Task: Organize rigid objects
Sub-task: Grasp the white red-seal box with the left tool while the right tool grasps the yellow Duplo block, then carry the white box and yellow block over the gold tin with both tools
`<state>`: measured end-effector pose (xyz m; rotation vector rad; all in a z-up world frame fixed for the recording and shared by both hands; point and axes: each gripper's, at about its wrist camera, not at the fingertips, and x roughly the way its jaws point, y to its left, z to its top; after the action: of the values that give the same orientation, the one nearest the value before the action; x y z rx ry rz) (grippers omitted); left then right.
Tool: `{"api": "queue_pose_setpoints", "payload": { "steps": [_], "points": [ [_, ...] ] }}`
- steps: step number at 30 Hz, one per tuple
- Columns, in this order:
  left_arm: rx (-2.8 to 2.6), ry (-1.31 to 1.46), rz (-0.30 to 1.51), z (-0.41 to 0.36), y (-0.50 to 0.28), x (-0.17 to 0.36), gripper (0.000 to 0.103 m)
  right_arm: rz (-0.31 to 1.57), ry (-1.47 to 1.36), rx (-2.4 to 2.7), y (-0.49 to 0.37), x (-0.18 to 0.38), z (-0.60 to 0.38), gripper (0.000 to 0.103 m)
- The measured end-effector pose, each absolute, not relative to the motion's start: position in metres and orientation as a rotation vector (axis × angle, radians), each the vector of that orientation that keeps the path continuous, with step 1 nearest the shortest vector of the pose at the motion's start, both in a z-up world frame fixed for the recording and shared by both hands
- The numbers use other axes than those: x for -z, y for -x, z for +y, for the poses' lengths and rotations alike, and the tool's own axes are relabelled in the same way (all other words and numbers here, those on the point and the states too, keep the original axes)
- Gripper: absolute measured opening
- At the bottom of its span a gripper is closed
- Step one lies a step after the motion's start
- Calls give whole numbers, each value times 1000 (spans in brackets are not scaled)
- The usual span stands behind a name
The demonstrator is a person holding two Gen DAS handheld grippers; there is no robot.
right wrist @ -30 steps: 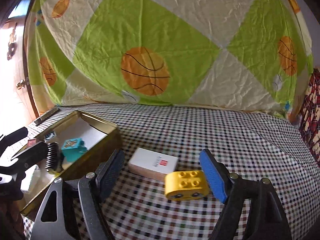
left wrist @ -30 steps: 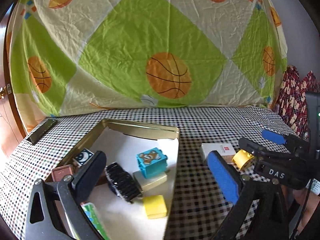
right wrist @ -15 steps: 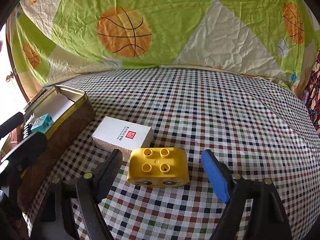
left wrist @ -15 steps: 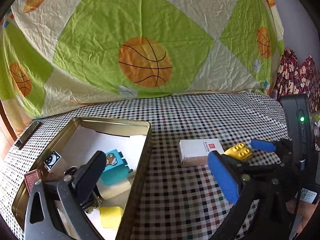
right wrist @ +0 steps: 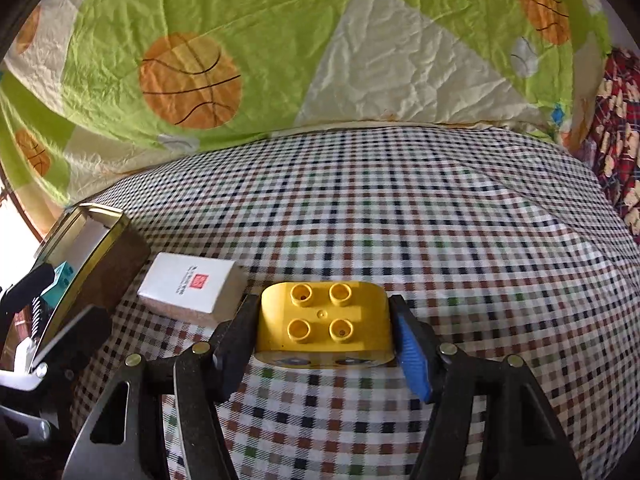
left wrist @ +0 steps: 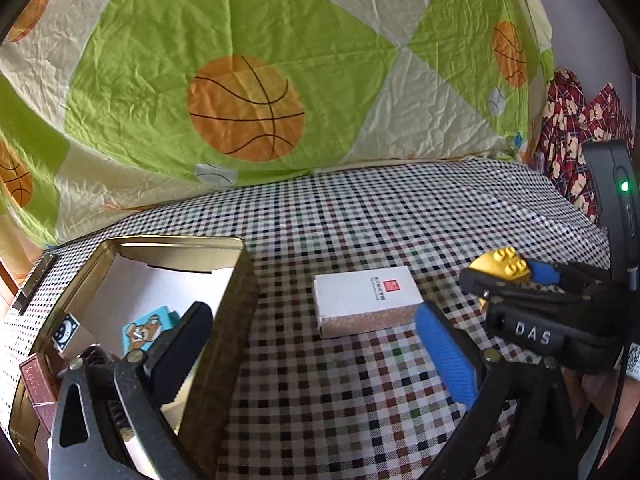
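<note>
My right gripper [right wrist: 324, 326] is shut on a yellow studded toy brick [right wrist: 322, 322], its pads pressed on both ends; the brick rests on or just above the checked cloth. It also shows in the left wrist view [left wrist: 505, 265] between the right gripper's fingers. A white box with a red mark [right wrist: 192, 284] lies just left of it, also in the left wrist view [left wrist: 366, 300]. My left gripper [left wrist: 316, 344] is open and empty, straddling the right wall of the gold tin [left wrist: 236, 320]. The tin holds a teal bear block [left wrist: 144, 332] and other small items.
A checked cloth [right wrist: 440, 220] covers the table. A basketball-print sheet [left wrist: 248, 108] hangs behind it. A dark flat bar [left wrist: 34, 286] lies at the table's left edge. Red floral fabric [left wrist: 572, 152] is at the far right.
My right gripper has moved forward and closed on the yellow brick. My left gripper has shifted right, from over the tin's contents to its right wall, and stays open.
</note>
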<state>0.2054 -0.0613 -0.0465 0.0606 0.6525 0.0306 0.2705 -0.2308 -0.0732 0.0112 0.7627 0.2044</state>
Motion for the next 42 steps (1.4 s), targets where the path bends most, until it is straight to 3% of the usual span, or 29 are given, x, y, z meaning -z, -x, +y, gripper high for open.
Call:
{"api": "queue_pose_setpoints", "payload": {
  "steps": [18, 19, 21, 22, 42],
  "points": [
    [39, -46, 846, -90, -274, 79, 102, 734, -83, -157, -269, 72, -254, 66],
    [43, -42, 852, -90, -274, 79, 99, 732, -82, -159, -269, 72, -254, 66],
    [60, -18, 861, -87, -274, 81, 81, 724, -77, -166, -268, 70, -253, 66],
    [64, -7, 865, -85, -274, 81, 81, 718, -73, -169, -267, 70, -252, 66],
    [14, -12, 642, -75, -236, 53, 80, 593, -60, -173, -246, 54, -250, 66]
  ]
}}
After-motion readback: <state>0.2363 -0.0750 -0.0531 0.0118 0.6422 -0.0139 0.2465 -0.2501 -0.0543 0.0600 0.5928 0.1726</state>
